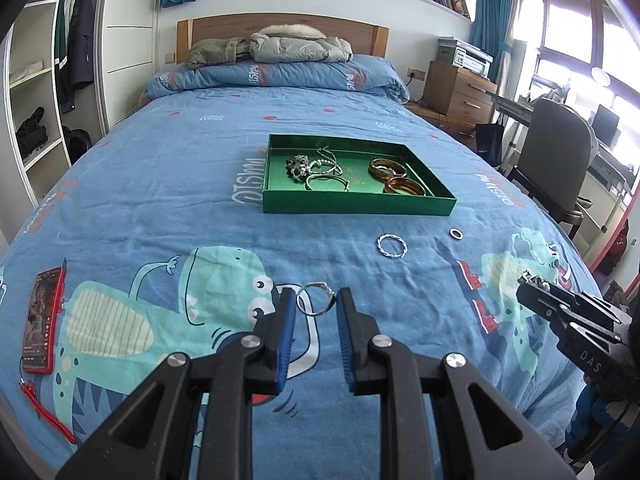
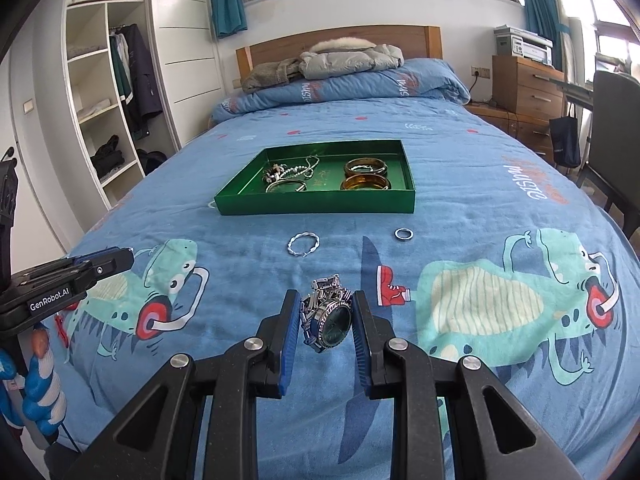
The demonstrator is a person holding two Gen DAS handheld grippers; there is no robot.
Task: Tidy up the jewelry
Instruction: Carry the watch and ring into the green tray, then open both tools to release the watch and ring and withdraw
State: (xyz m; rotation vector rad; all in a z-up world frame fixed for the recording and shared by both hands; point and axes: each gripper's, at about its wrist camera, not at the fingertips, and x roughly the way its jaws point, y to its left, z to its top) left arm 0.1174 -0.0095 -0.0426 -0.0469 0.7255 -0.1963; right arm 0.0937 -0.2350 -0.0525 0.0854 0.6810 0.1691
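A green tray [image 1: 356, 203] [image 2: 316, 204] sits mid-bed with beaded chains, a silver bangle and two amber bangles [image 1: 396, 178] [image 2: 365, 176] in it. A twisted silver bangle [image 1: 391, 245] [image 2: 303, 244] and a small ring [image 1: 456, 234] [image 2: 403, 234] lie on the blue bedspread in front of it. My left gripper [image 1: 316, 300] holds a silver ring [image 1: 315, 300] between its fingertips, above the bedspread. My right gripper [image 2: 326, 312] is shut on a silver wristwatch [image 2: 330, 318] with a dark dial; it also shows in the left wrist view [image 1: 560, 304].
A red phone [image 1: 42, 320] with a red strap lies near the bed's left edge. A folded quilt and jackets [image 1: 280, 48] lie at the headboard. A wardrobe stands left, a wooden drawer unit [image 1: 456, 88], chair [image 1: 560, 160] and desk right.
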